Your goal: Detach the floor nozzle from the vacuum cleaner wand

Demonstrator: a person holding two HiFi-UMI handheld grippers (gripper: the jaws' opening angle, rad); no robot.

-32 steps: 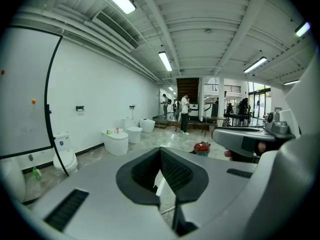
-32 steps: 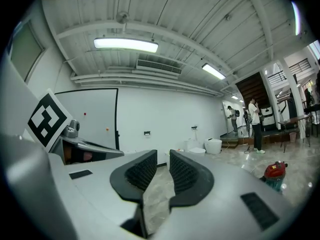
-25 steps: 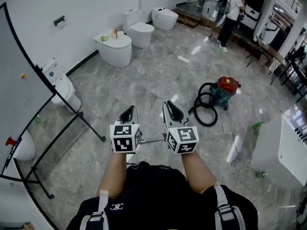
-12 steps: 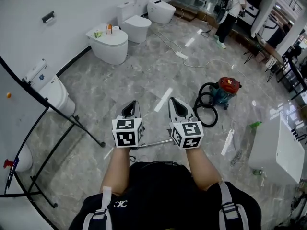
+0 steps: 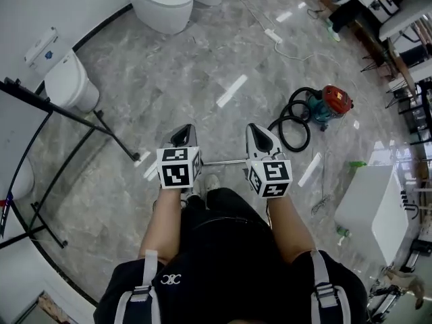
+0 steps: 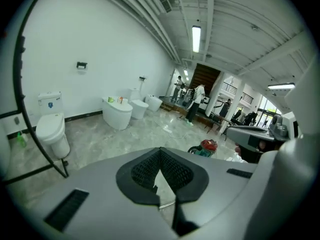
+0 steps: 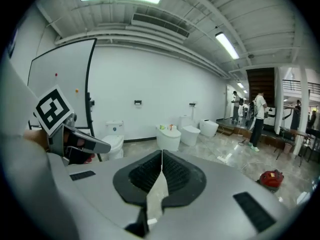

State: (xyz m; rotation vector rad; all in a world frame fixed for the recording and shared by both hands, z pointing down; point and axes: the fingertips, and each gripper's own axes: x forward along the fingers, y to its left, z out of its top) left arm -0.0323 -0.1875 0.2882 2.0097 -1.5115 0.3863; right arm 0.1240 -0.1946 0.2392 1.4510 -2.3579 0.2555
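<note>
A red and teal vacuum canister (image 5: 335,102) stands on the marble floor at the right, its black hose (image 5: 295,132) coiled beside it. It also shows small in the left gripper view (image 6: 207,145) and the right gripper view (image 7: 271,178). I cannot make out a floor nozzle. My left gripper (image 5: 183,133) and right gripper (image 5: 257,131) hang side by side above the floor in front of the person's legs, well short of the vacuum. A thin metal rod (image 5: 224,161) shows between them; what it is I cannot tell. The jaw tips of both the left gripper (image 6: 160,151) and the right gripper (image 7: 161,154) meet, with nothing between them.
Toilets stand at the back (image 5: 162,5) and at the left (image 5: 64,79). A black-framed board stand (image 5: 74,117) spreads its legs at the left. A white cabinet (image 5: 368,208) sits at the right, and a power strip with cable (image 5: 273,36) lies behind. A person (image 5: 351,5) stands far off.
Both grippers have sunk lower and stayed side by side. The head view has tilted down, so the toilets and the vacuum have slid up the picture.
</note>
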